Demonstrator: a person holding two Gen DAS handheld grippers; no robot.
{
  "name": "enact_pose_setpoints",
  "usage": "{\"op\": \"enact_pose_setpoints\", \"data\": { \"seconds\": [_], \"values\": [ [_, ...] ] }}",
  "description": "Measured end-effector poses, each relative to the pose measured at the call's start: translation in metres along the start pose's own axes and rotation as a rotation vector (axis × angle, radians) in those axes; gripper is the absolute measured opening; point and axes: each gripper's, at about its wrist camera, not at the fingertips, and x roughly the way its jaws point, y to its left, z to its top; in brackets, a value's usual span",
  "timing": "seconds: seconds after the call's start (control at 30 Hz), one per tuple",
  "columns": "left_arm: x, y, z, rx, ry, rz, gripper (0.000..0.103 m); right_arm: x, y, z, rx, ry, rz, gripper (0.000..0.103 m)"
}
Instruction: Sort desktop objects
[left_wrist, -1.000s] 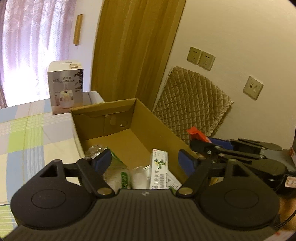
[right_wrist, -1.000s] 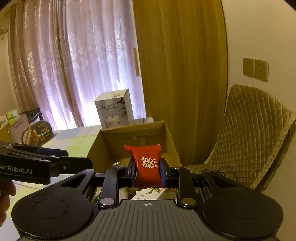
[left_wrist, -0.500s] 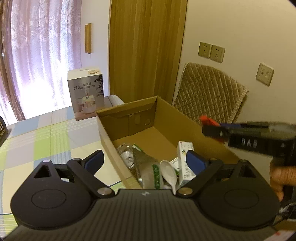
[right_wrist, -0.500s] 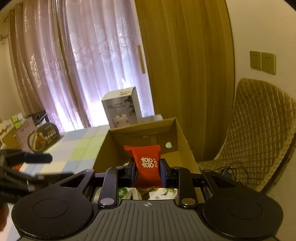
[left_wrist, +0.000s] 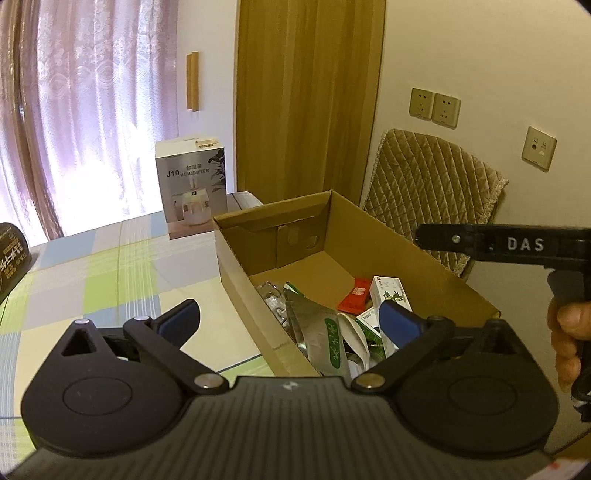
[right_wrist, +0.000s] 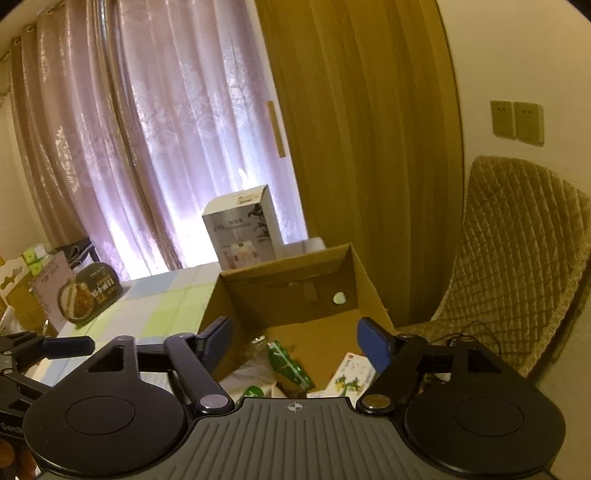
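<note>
- Left gripper (left_wrist: 290, 319): jaws wide apart, nothing between them; it hovered over the near corner of the box (left_wrist: 236, 266), one pad over the tablecloth (left_wrist: 110, 273), the other over the box contents.
- Right gripper (right_wrist: 295, 338): jaws spread wide, empty; it hung above the box interior. A hand (left_wrist: 567, 339) gripped its handle at the right edge of the left wrist view.
- Red packet (left_wrist: 355, 296): lay flat on the box floor, just beside the white-green carton (left_wrist: 391, 293). Green-striped wrapper (left_wrist: 317, 325) and a white spoon (left_wrist: 352, 332) lay nearer the front wall.
- Step judged: drop-off of the red packet finished; both grippers free.
- Farther off, a round tin (right_wrist: 90, 297) and small packages (right_wrist: 35, 258) sat on the table's far left; a humidifier box (left_wrist: 190, 184) stood behind the box.
- Next move, as judged: swing one gripper left to the remaining table items, close on one, carry it to the box. Which item counts as sortable could not be told.
</note>
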Motion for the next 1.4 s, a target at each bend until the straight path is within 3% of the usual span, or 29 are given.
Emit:
{"op": "enact_pose_setpoints", "data": {
  "seconds": [0.33, 0.5, 0.87, 1.4],
  "values": [
    [-0.018, -0.007, -0.013, -0.091, 0.056, 0.023, 0.102, -0.031, -0.007, -0.009, 0.051, 0.032, -0.022, 0.087],
    [-0.030, -0.015, -0.024, -0.127, 0.097, 0.043, 0.102, -0.056, -0.006, -0.009, 0.065, 0.031, -0.042, 0.101],
    [-0.064, -0.034, -0.049, -0.202, 0.146, 0.077, 0.102, -0.111, 0.006, -0.028, 0.040, 0.088, -0.052, 0.101],
    [-0.119, -0.054, -0.065, -0.249, 0.134, 0.098, 0.102, -0.178, 0.031, -0.049, -0.031, 0.108, -0.079, 0.101]
  ]
}}
